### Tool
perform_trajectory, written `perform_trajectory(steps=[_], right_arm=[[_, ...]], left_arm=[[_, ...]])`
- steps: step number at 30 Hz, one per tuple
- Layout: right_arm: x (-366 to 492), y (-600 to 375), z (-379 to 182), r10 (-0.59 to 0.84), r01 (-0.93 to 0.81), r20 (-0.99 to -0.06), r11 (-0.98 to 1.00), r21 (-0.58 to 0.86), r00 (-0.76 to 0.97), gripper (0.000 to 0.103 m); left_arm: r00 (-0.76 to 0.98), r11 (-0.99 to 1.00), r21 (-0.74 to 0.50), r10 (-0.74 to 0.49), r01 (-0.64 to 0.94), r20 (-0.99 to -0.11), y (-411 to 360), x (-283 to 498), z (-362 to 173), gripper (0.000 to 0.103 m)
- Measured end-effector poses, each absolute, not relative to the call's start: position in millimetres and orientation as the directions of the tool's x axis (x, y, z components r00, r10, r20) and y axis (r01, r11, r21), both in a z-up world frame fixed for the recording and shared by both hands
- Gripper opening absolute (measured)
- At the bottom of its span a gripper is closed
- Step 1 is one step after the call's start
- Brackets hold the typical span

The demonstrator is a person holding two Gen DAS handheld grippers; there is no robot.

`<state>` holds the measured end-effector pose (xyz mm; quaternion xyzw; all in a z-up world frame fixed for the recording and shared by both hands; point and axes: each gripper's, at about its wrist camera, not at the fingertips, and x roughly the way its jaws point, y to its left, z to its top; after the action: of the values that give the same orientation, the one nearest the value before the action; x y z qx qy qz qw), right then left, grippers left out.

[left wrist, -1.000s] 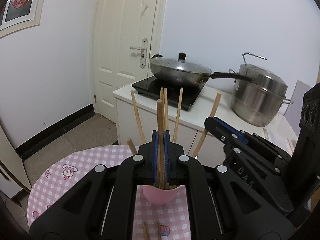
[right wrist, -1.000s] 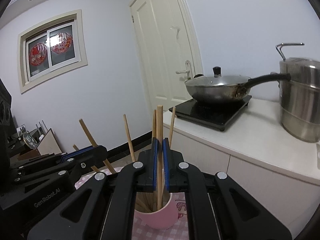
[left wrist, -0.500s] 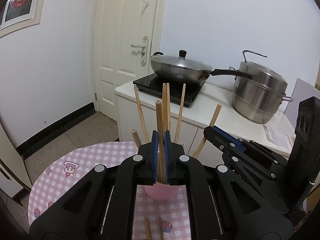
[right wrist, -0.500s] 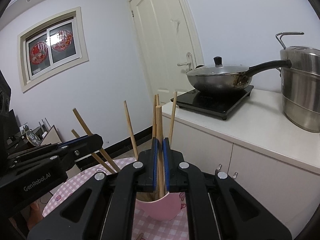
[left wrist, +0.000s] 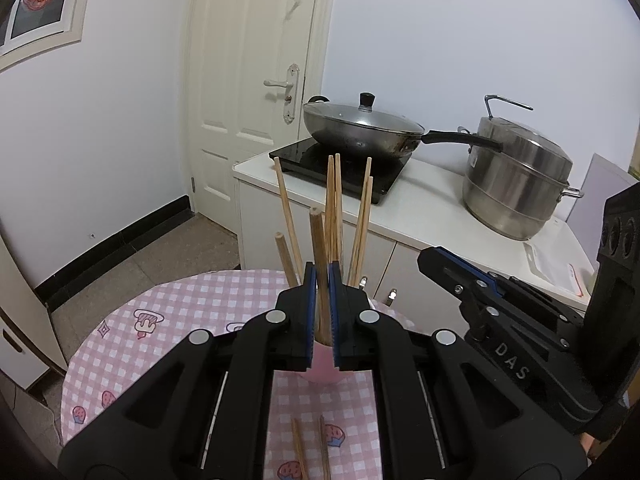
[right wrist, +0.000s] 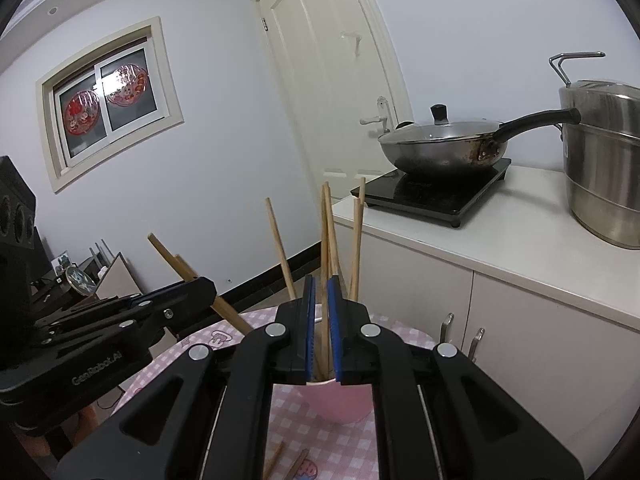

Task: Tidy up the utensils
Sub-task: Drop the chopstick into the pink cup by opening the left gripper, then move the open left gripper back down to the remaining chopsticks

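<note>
A pink cup (left wrist: 322,372) (right wrist: 340,402) stands on the pink checked tablecloth (left wrist: 180,312) and holds several wooden chopsticks (left wrist: 332,208) (right wrist: 326,232). My left gripper (left wrist: 322,276) is shut on a wooden chopstick (left wrist: 318,248) whose lower end reaches into the cup. My right gripper (right wrist: 321,292) is just above the cup with its jaws slightly apart; no chopstick is pinched between them. Each gripper shows in the other's view, the left one (right wrist: 192,288) still holding its chopstick (right wrist: 176,264).
Two loose chopsticks (left wrist: 310,448) (right wrist: 280,460) lie on the cloth in front of the cup. Behind the table a white counter (left wrist: 420,204) carries an induction hob, a lidded wok (left wrist: 360,128) and a steel steamer pot (left wrist: 516,184). A white door (left wrist: 256,92) is at the back.
Both grippers have lowered towards the cup. The right gripper has let go of its chopstick, which now stands in the cup. The left chopstick has sunk lower into the cup.
</note>
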<state>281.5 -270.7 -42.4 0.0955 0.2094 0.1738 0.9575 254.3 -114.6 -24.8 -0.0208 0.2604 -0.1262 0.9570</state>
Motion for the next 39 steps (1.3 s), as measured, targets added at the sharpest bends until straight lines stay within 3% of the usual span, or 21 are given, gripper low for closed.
perform_trajectory(steps=[9,13,15,16,17,27,39], right_arm=[[246.3,-269.8,-29.2,0.395,-0.311,-0.346,0.91,0.274,0.851,0.029],[230.6,-267.0,-26.2,0.411,-0.325,-0.343,0.903,0.281,0.845,0.032],[221.5,-265.0,-25.2,0.418,-0.33,-0.343,0.9,0.286,0.841,0.033],[217.1,-264.0,-24.8,0.42,-0.331,-0.343,0.898,0.289,0.84,0.033],[213.6,-262.9,-24.5,0.421,-0.331,-0.344,0.898,0.29,0.84,0.034],[188.4,-251.4,-28.9,0.435,-0.347,-0.376,0.895,0.279,0.818,0.035],[196.0,-227.0,-87.6,0.421,-0.304,-0.553,0.906,0.294,0.719,0.035]], left_arm=[[0.836,0.968,-0.09,-0.249,0.235,-0.49,-107.4,229.7,-17.5,0.007],[0.842,0.968,-0.06,-0.24,0.242,-0.482,-105.3,209.8,-17.3,0.009],[0.843,0.968,-0.06,-0.243,0.245,-0.48,-102.2,200.9,-17.5,0.024],[0.846,0.968,-0.066,-0.243,0.241,-0.474,-99.4,195.7,-17.2,0.045],[0.856,0.97,-0.072,-0.241,0.234,-0.458,-96.3,189.7,-16.7,0.053],[0.856,0.979,-0.05,-0.196,0.196,-0.479,-72.7,159.0,-26.3,0.054],[0.719,0.977,-0.096,-0.205,0.19,-0.664,-47.6,169.4,-90.3,0.058]])
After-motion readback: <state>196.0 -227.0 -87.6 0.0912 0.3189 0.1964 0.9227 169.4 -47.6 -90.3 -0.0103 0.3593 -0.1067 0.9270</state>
